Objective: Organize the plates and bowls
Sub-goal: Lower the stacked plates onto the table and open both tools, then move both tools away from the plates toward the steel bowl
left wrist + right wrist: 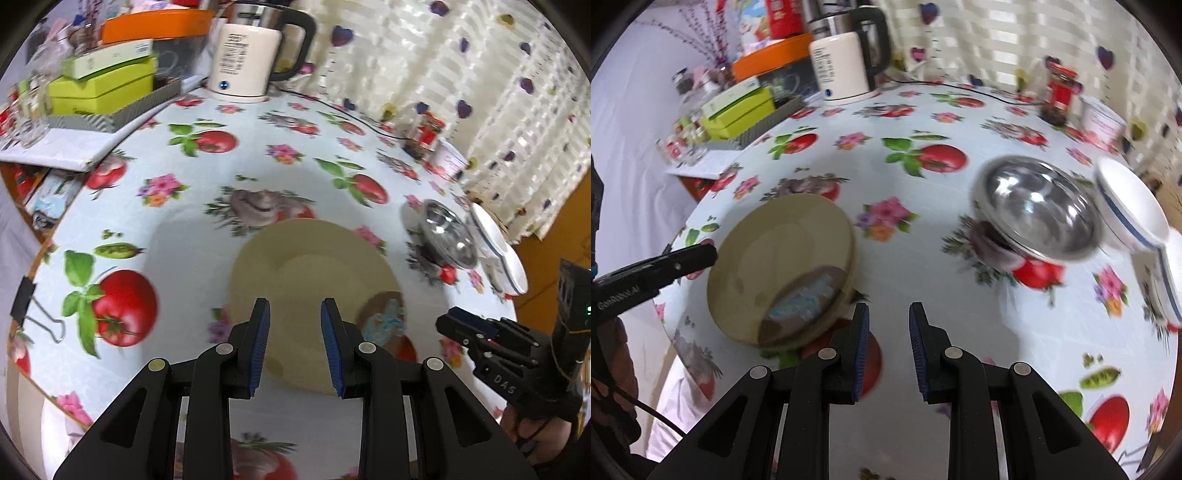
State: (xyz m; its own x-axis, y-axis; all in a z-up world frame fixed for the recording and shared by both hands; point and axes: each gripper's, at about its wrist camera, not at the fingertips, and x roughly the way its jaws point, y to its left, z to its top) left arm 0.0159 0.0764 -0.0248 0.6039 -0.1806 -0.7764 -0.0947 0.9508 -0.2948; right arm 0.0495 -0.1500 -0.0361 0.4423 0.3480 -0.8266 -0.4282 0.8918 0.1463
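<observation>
Both wrist cameras are looking steeply down over the tabletop (258, 147), fairly near. Both are sharing the beige plate (314, 280) and kettle (846, 66).

Both grippers, left (295, 347) and right (886, 350), are black plastic with ribbed blue pads on the fingers (260, 343) and round silver pivot pins. White lettering marks their sides; a thin black cable (646, 410) trails below.

Steel bowl (1038, 218) motion-blurred; white dish (1137, 221) cut by rt edge.
</observation>
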